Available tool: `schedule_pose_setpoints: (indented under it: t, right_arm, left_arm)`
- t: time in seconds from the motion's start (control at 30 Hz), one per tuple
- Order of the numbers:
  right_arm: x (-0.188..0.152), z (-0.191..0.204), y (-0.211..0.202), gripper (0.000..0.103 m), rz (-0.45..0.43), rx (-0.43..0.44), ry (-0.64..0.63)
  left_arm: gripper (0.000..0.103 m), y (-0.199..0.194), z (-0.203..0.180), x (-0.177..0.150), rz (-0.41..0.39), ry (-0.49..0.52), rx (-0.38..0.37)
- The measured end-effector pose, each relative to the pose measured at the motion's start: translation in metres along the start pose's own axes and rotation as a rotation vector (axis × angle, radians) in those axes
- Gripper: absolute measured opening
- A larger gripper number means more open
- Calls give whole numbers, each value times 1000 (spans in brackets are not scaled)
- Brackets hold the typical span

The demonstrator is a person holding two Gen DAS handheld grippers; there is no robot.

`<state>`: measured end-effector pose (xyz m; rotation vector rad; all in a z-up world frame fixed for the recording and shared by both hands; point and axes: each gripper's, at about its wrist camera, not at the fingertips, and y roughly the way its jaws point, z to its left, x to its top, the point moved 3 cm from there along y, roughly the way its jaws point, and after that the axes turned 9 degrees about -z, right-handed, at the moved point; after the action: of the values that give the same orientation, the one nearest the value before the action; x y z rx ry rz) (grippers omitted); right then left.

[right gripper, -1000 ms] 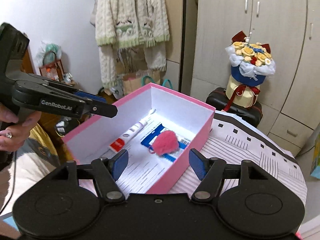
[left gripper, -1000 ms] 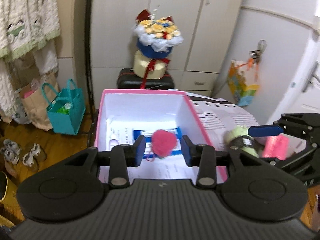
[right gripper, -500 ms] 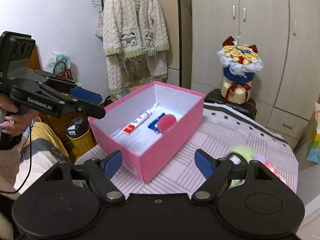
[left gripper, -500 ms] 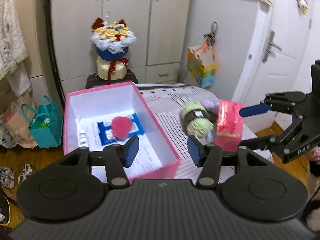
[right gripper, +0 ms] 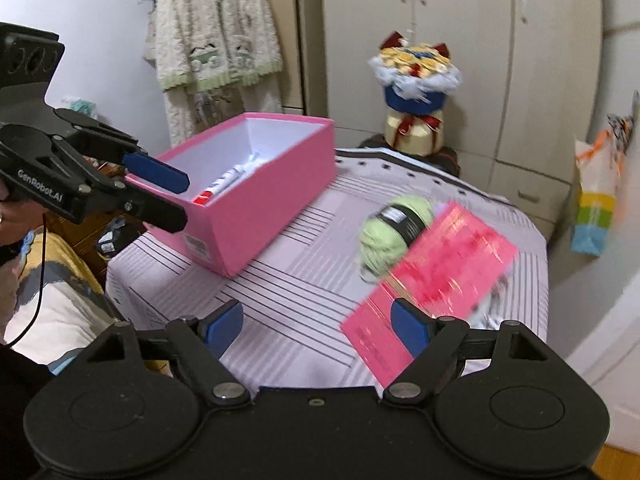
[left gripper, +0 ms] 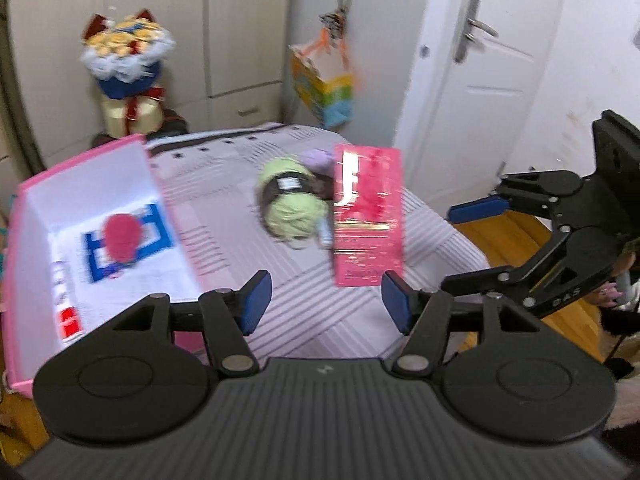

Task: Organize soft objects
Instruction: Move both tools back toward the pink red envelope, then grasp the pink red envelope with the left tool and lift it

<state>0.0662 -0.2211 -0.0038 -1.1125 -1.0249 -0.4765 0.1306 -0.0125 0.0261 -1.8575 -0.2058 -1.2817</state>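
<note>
- Left wrist view shows the left gripper point(left gripper: 324, 300) with its blue-padded fingers point(left gripper: 254, 296) spread wide and holding nothing, above the striped tabletop point(left gripper: 304, 312) between the open pink cardboard box point(left gripper: 100, 152) and the pale green ball of yarn with a dark paper band point(left gripper: 292, 204).
- Right wrist view has the right gripper point(right gripper: 316, 326) likewise released and empty, low over the tabletop, with the yarn ahead and slightly to its right.
- A fuzzy red pom-pom point(left gripper: 120, 234) already lies inside the box on a blue-printed sheet; the yarn lies out on the cloth, touching a flat glossy pink-red packet point(left gripper: 368, 216), with something lilac point(left gripper: 316, 158) just behind it that is too blurred to name.
- Risk: the packet overlaps the yarn on the right gripper's side, so a closing finger could catch its edge and drag or tip it.
- Risk: yarn is round and squashy; a shallow pinch may slip off, or snag a loose strand and unwind it on the way to the box.
- Risk: both grippers point at the same spot, so reaching together could make them collide.
- Risk: the box wall is high; a low carry could knock it.
</note>
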Motion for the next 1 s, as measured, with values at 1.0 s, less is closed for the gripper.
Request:
schedule_pose_setpoints:
  t: [1.0]
  right_arm:
    - [-91,-56,76,85,-190,-245,145]
  left_arm:
    - [52,168,-7,-33,-86,-163,-1]
